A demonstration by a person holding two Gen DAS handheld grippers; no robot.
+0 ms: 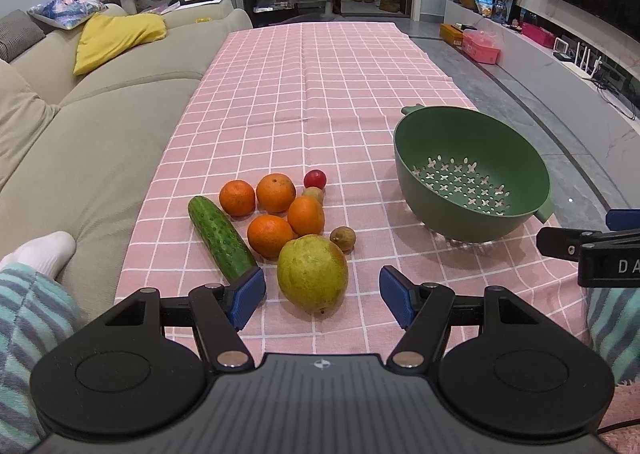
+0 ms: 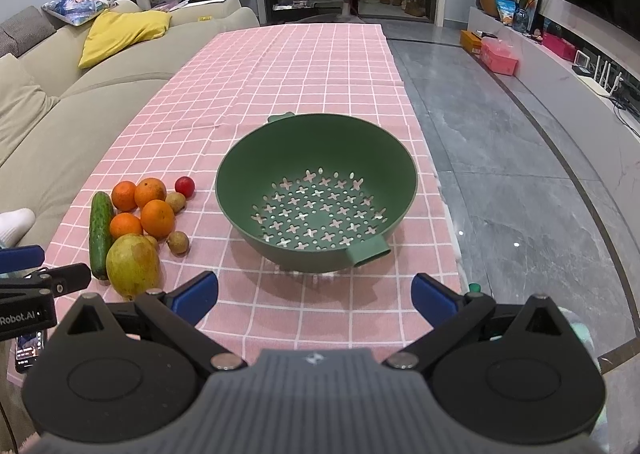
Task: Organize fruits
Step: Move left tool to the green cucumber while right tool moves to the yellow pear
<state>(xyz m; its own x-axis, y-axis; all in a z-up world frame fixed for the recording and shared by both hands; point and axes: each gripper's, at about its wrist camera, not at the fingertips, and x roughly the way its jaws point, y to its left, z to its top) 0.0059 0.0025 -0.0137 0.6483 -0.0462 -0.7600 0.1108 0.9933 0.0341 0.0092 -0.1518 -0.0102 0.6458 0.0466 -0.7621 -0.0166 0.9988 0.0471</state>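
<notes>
A pile of fruit lies on the pink checked tablecloth (image 1: 320, 94): a yellow-green pear (image 1: 313, 274), several oranges (image 1: 270, 235), a cucumber (image 1: 221, 239), a small red fruit (image 1: 315, 178) and small brown fruits (image 1: 343, 237). An empty green colander (image 1: 472, 170) stands to the right. My left gripper (image 1: 322, 298) is open, its jaws on either side of the pear's near end. My right gripper (image 2: 315, 296) is open and empty, just in front of the colander (image 2: 316, 190). The fruit pile shows in the right wrist view with the pear (image 2: 132, 264) nearest.
A beige sofa (image 1: 80, 134) with a yellow cushion runs along the table's left side. A grey tiled floor (image 2: 520, 174) and a low TV bench lie to the right. A phone (image 2: 30, 346) lies near the table's front left corner.
</notes>
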